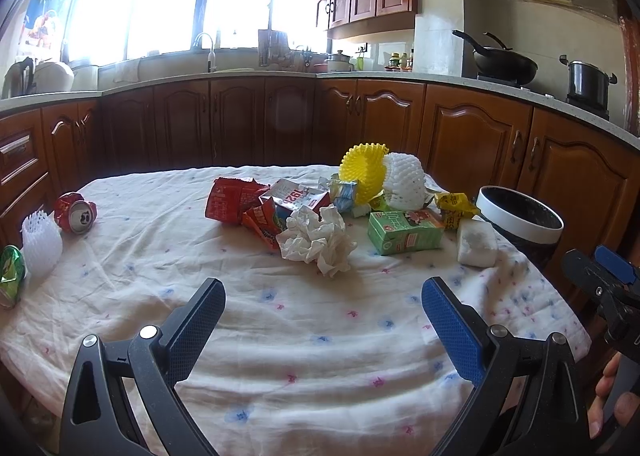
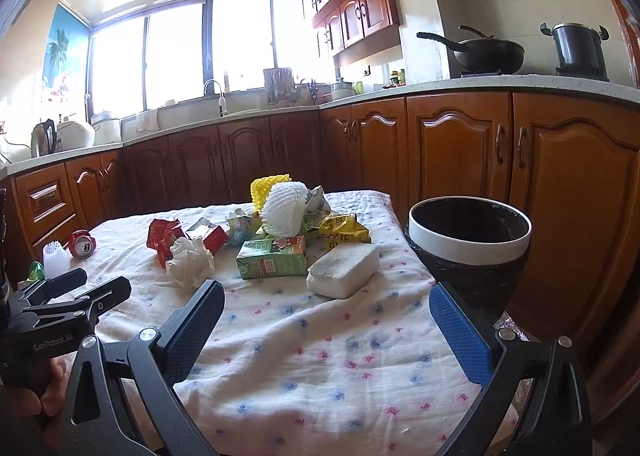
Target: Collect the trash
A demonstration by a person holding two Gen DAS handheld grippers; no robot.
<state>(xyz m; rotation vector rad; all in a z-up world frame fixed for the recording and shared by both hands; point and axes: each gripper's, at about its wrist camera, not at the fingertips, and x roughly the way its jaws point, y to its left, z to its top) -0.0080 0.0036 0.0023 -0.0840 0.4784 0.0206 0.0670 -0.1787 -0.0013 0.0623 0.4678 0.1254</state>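
Trash lies on a table with a flowered white cloth (image 1: 304, 336): crumpled white tissue (image 1: 316, 236), a green juice carton (image 1: 404, 232), a white foam block (image 1: 478, 242), red wrappers (image 1: 236, 200), yellow wrapper (image 1: 454, 206), yellow (image 1: 362, 170) and white (image 1: 404, 176) foam nets, and a crushed red can (image 1: 76, 212). A black bin with a white rim (image 2: 470, 244) stands by the table's right edge. My left gripper (image 1: 322, 296) is open and empty above the near cloth. My right gripper (image 2: 326, 300) is open and empty, just short of the foam block (image 2: 344, 268).
A small white net (image 1: 40, 240) and a green wrapper (image 1: 10, 272) lie at the table's left edge. Wooden kitchen cabinets (image 2: 452, 148) stand behind the table and bin. A wok (image 2: 488, 52) and pot (image 2: 576, 44) sit on the stove.
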